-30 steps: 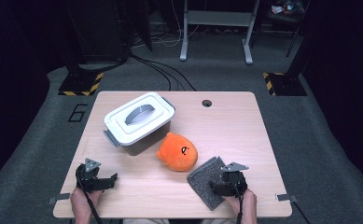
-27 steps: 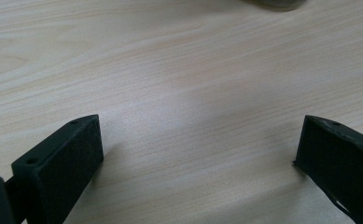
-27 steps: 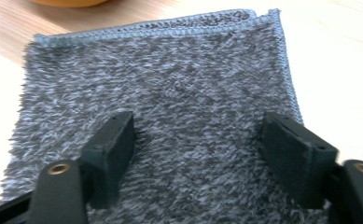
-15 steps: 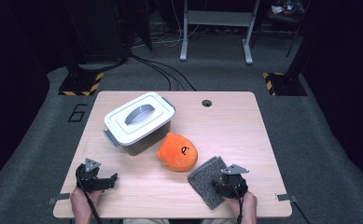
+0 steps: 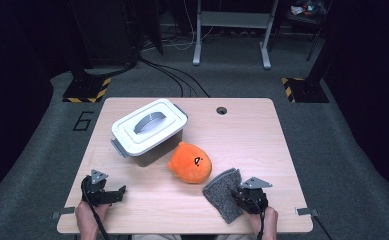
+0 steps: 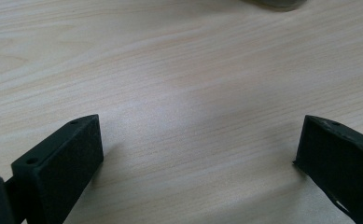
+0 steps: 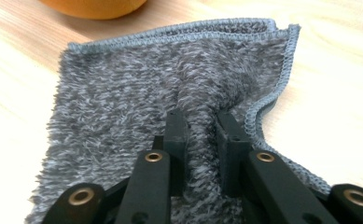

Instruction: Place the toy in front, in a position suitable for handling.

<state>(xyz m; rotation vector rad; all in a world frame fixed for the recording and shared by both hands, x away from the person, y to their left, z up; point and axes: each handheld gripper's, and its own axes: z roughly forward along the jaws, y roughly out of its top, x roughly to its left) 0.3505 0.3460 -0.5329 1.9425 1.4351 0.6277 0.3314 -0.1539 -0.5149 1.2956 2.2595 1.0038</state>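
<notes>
A grey fluffy cloth (image 5: 224,194) (image 7: 137,98) lies near the table's front edge, right of centre. My right gripper (image 5: 242,196) (image 7: 202,126) has just been closing and now pinches a raised fold of that cloth between its jaws. An orange plush toy (image 5: 190,162) (image 7: 95,7) rests just left of and behind the cloth. A white lidded box (image 5: 149,129) with a grey handle stands further back on the left. My left gripper (image 5: 113,192) (image 6: 198,154) rests at the front left, open, with bare wood between its jaws.
The wooden table (image 5: 252,135) has a small round hole (image 5: 221,110) near its far edge. Beyond the table are dark floor, cables and stand legs (image 5: 198,55). Bare wood stretches across the table's right and far side.
The right gripper's jaws have closed on the cloth, bunching up a ridge of it. Left gripper, toy and box have not moved.
</notes>
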